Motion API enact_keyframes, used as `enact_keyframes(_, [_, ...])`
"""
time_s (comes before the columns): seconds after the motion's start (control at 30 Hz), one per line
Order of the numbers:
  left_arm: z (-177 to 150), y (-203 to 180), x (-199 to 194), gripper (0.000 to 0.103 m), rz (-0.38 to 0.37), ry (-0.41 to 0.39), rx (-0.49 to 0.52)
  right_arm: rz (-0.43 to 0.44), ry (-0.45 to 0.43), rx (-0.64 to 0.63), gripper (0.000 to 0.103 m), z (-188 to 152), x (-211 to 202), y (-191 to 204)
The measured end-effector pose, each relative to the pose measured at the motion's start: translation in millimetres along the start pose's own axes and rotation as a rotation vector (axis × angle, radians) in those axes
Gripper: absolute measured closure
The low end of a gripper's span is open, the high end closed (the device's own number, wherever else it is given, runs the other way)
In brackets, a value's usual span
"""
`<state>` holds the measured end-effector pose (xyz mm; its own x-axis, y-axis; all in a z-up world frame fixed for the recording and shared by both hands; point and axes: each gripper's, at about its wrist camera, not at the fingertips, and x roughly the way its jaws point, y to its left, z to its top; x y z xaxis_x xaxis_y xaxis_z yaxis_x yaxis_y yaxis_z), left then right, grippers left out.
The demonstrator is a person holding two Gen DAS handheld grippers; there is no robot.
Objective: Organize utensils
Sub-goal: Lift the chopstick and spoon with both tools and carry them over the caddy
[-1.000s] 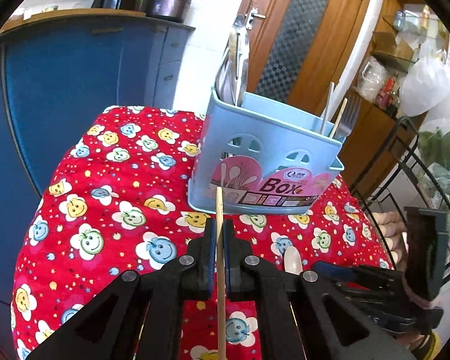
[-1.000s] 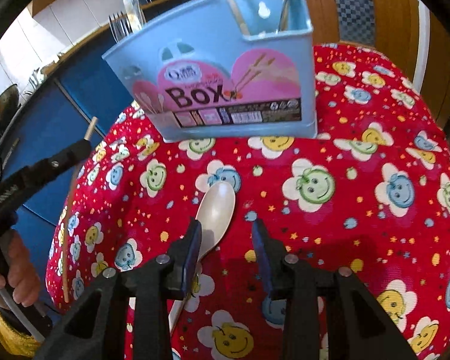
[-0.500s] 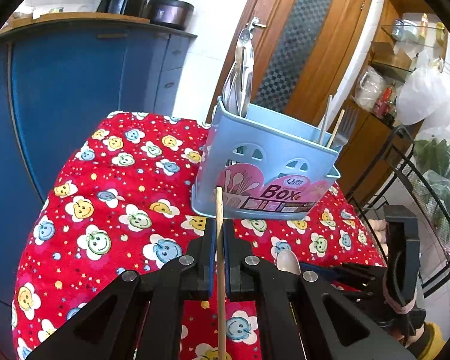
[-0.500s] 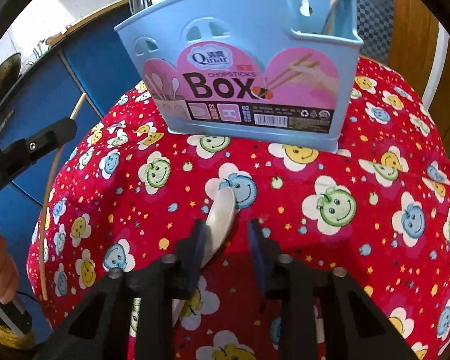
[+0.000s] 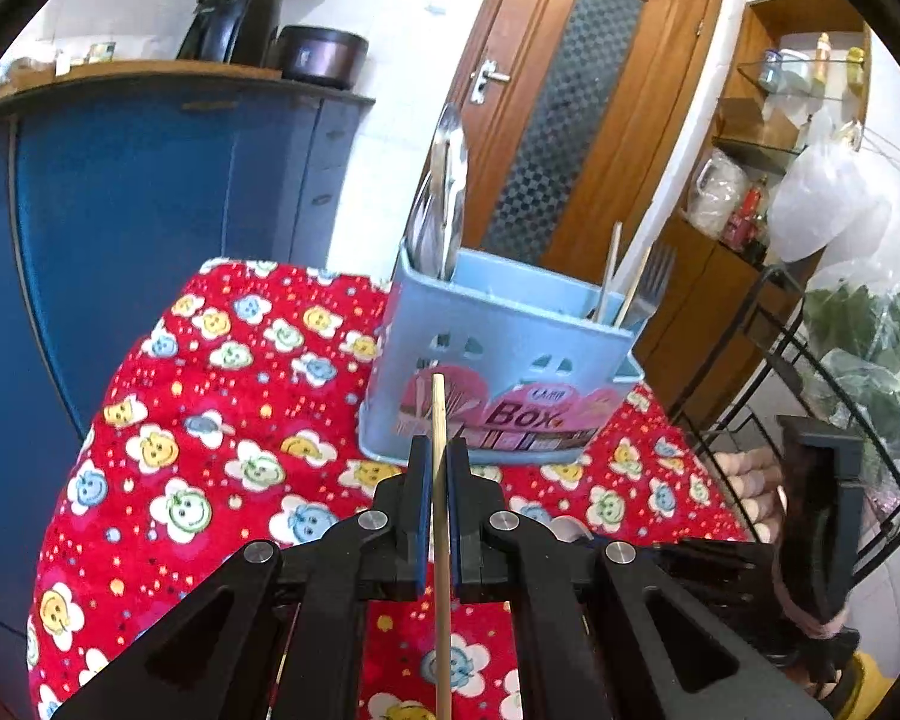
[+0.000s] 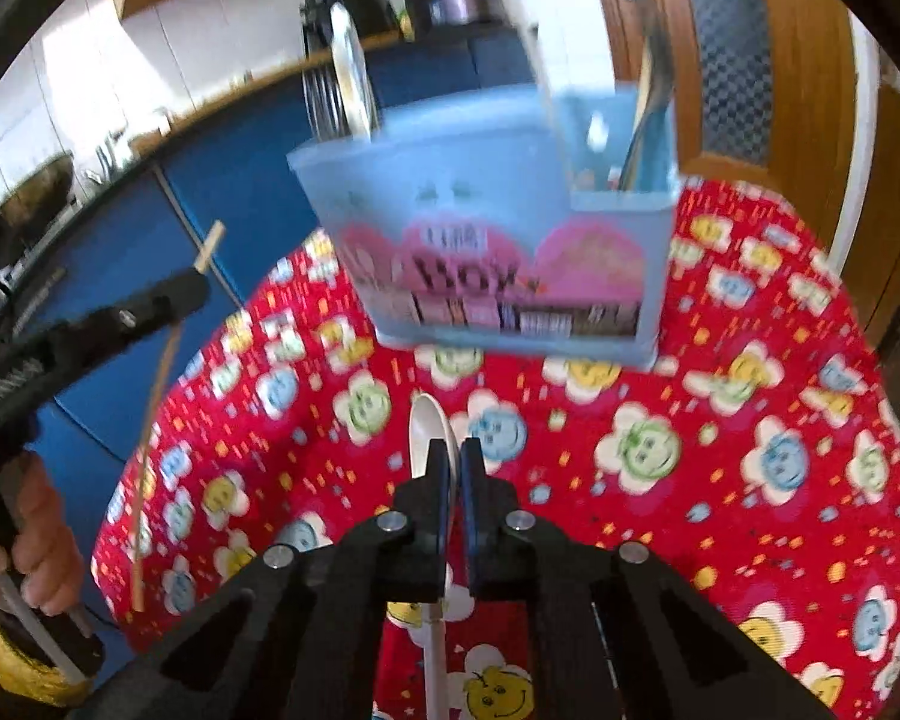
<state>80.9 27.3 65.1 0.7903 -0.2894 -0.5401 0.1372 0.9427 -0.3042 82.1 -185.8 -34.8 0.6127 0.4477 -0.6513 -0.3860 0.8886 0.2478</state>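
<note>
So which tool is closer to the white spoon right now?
Right. The right tool is shut on the white spoon, bowl poking out ahead of its tips. The left tool grips a wooden chopstick, with the spoon off to its right side.

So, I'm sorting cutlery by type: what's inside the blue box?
The blue box holds metal spoons at one end and a fork with chopsticks at the other; their lower parts are hidden.

both grippers point forward and down, left gripper (image 5: 439,474) and right gripper (image 6: 455,468) clamped nearly closed.
</note>
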Motion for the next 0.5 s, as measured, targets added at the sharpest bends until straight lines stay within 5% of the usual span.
enact_keyframes(0.23, [18, -9, -5, 0.099, 0.000, -0.055, 0.012, -0.022, -0.194, 0.031, 0.098, 19, -45, -9])
enact_keyframes(0.5, [49, -22, -5, 0.099, -0.001, -0.118, 0.049, -0.025, -0.290, 0.072, 0.098, 47, -60, -23])
